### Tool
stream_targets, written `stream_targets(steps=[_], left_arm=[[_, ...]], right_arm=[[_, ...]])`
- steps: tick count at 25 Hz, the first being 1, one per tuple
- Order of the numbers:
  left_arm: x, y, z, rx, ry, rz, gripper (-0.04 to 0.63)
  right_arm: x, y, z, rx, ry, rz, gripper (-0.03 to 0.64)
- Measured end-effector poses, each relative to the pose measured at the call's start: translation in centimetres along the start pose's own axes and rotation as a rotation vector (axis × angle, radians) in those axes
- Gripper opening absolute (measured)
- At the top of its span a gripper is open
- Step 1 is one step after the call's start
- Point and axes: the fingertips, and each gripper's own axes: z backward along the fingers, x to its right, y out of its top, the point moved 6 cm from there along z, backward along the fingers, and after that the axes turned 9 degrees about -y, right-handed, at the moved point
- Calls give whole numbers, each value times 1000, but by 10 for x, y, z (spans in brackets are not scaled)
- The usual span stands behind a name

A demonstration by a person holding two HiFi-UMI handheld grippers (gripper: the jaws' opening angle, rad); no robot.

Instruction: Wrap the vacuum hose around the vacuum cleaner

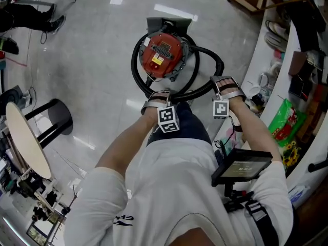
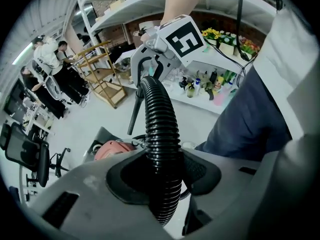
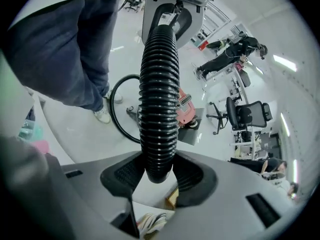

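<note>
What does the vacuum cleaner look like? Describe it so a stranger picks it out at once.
Look at the glossy pale grey floor ahead of the person in the white shirt. On it sits the round red vacuum cleaner, with a black ribbed hose looped round it. It is the only red, drum-shaped thing on the floor.

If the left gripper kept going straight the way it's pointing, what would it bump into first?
The vacuum hose it already grips lies right along its line. Past that, the left gripper would probably meet the floor beside the red vacuum cleaner, though depth is unclear.
</note>
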Motion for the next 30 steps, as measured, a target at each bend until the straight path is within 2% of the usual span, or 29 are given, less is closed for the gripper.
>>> stream_targets(steps=[10, 21, 30], left_arm=[[-32, 14, 2, 76, 73, 135, 160], [-58, 18, 28, 126, 139, 106, 160], [-82, 12, 58, 186, 220, 117, 160]], right_arm=[[51, -15, -29, 30, -51, 115, 175], [94, -15, -38, 47, -89, 167, 175], [148, -5, -30, 14, -178, 236, 173]])
